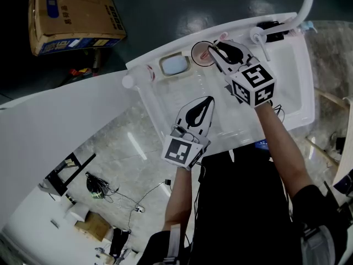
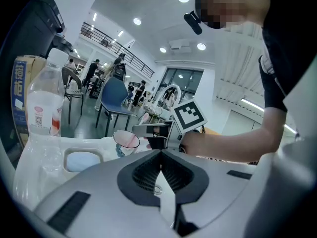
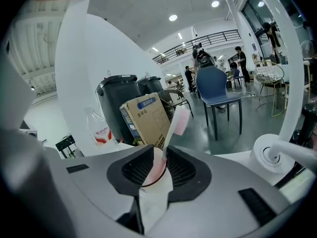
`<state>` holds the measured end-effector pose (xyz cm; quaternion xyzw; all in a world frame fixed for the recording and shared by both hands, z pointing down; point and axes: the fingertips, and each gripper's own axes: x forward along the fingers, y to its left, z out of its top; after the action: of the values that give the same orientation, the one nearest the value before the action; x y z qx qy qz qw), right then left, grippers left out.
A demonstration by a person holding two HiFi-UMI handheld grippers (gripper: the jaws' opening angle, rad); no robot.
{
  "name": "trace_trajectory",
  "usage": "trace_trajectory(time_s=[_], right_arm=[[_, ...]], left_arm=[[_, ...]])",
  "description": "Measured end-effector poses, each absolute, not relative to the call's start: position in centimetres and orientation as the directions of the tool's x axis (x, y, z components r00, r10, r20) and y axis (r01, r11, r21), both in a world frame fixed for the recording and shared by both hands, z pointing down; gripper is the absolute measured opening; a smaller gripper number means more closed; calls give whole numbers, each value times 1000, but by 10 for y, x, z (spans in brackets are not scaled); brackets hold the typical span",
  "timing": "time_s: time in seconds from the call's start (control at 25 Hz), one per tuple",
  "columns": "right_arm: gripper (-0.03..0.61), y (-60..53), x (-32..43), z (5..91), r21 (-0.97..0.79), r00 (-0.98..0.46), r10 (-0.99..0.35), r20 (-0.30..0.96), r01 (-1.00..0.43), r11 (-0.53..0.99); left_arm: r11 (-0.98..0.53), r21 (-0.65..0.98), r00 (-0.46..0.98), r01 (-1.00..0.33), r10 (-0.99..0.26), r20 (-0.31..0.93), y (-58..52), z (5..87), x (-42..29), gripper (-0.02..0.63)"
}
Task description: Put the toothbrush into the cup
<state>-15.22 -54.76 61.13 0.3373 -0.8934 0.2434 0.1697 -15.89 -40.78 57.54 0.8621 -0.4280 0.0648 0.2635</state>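
A clear cup (image 1: pixel 199 54) with a pink inside stands on the back ledge of the white sink (image 1: pixel 289 87). In the right gripper view the cup's rim (image 3: pixel 153 180) shows between the jaws. The pink toothbrush (image 3: pixel 179 120) stands in it, head up, leaning right. My right gripper (image 1: pixel 216 51) hovers at the cup, its jaws set wider than the thin handle, so it is open. My left gripper (image 1: pixel 208 100) hangs shut over the basin, holding nothing. From the left gripper view, the cup (image 2: pixel 127 141) sits just left of the right gripper (image 2: pixel 154 131).
A soap dish with blue soap (image 1: pixel 175 65) sits left of the cup, and a water bottle (image 2: pixel 43 113) stands further left. The tap (image 1: pixel 259 37) is to the cup's right. A cardboard box (image 1: pixel 74 15) lies on the floor beyond.
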Motion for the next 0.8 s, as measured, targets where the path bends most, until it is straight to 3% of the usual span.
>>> trace_trajectory(time_s=[0.36,0.8], right_arm=[[112,-550,-149,615,-323,-708,-521,477,-692,646],[114,-549,-144,613,-351,-711,-524,469,-694,628]], left_arm=[[-500,394,628,-771,-697,346,-406,575,-157,9],[-491,406,625,-771,-706,333,-409,567,-153,9]])
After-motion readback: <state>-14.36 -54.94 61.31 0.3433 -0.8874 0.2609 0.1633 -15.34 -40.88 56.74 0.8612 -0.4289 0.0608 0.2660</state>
